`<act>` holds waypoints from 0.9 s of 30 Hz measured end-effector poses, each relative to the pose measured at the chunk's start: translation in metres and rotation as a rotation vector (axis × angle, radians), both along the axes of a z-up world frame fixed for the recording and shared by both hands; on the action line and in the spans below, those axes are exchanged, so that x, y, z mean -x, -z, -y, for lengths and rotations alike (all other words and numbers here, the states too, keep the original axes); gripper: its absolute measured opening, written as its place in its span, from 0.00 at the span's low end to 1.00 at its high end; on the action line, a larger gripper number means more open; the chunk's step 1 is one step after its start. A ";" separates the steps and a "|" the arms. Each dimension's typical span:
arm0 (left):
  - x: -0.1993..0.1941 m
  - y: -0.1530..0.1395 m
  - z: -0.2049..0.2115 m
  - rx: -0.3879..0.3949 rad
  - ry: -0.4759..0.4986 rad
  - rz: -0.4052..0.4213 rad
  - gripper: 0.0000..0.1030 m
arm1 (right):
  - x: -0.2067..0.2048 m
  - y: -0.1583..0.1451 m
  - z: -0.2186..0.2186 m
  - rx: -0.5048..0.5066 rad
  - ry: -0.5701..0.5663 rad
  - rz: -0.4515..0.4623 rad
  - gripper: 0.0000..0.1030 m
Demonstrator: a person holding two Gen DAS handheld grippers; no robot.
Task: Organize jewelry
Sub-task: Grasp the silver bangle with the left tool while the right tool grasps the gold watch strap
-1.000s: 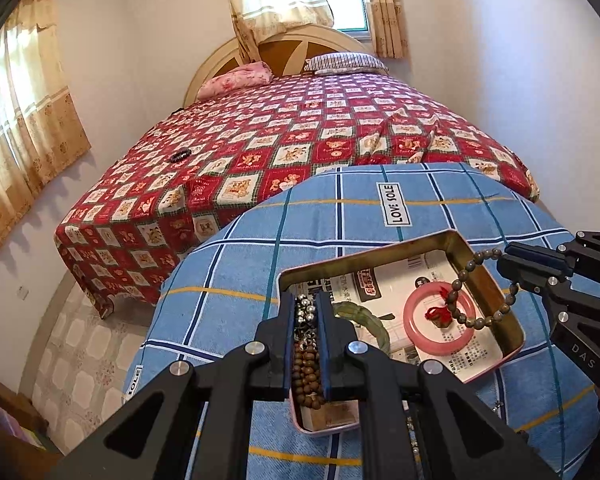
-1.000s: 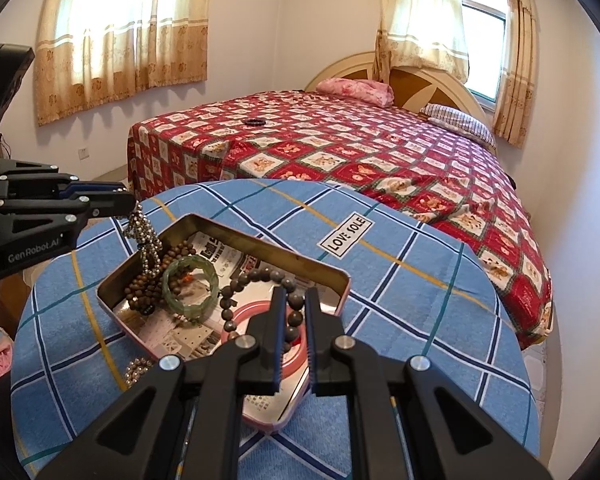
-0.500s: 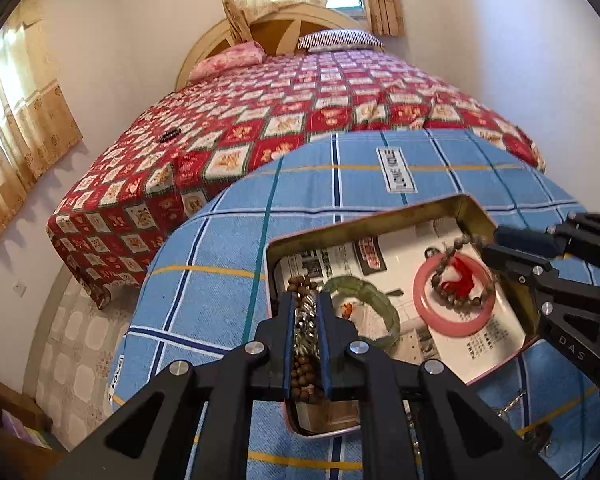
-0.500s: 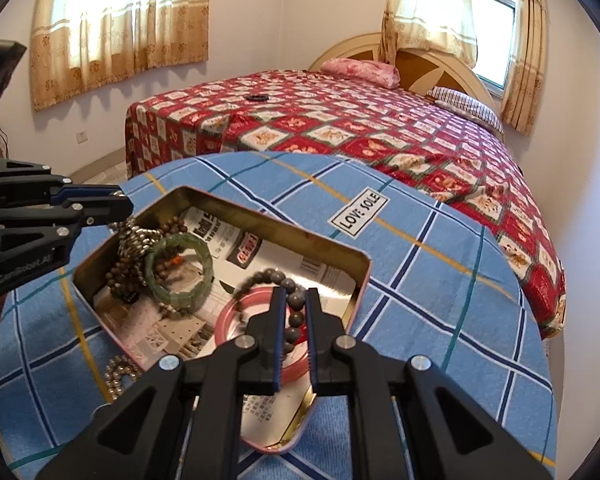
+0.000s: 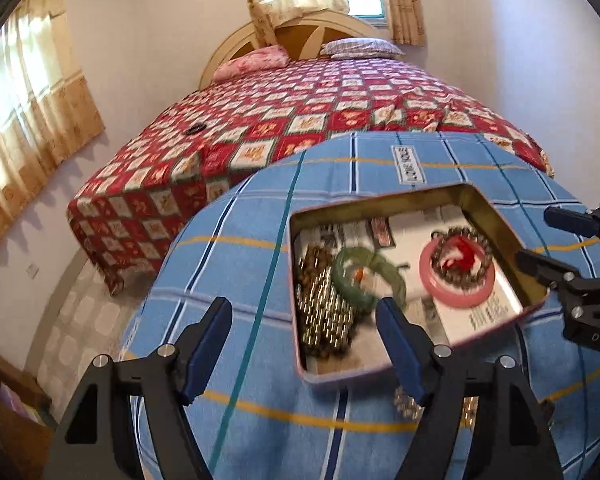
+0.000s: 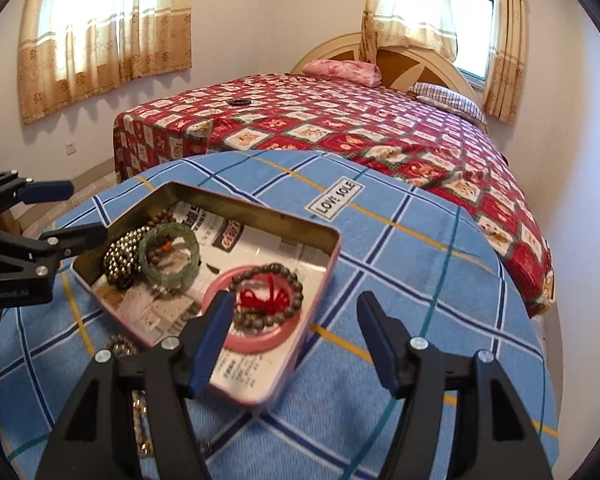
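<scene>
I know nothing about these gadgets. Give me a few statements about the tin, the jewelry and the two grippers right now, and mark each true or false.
1. Both the left gripper and the right gripper are open and hold nothing. True.
2. The green bangle lies on the blue cloth outside the tin. False: it lies inside the tin.
3. The dark bead bracelet with the red tassel rests on the pink ring. True.
4. The tin has its lid on. False: it is open on top.
</scene>
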State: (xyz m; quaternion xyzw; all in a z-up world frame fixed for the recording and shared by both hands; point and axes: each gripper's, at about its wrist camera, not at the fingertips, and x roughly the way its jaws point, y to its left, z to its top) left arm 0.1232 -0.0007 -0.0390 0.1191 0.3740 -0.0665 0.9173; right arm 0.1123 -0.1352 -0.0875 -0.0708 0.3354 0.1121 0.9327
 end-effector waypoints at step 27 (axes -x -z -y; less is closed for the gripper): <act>0.079 0.034 0.015 0.038 -0.008 -0.090 0.73 | 0.104 0.029 -0.008 -0.002 -0.062 -0.060 0.79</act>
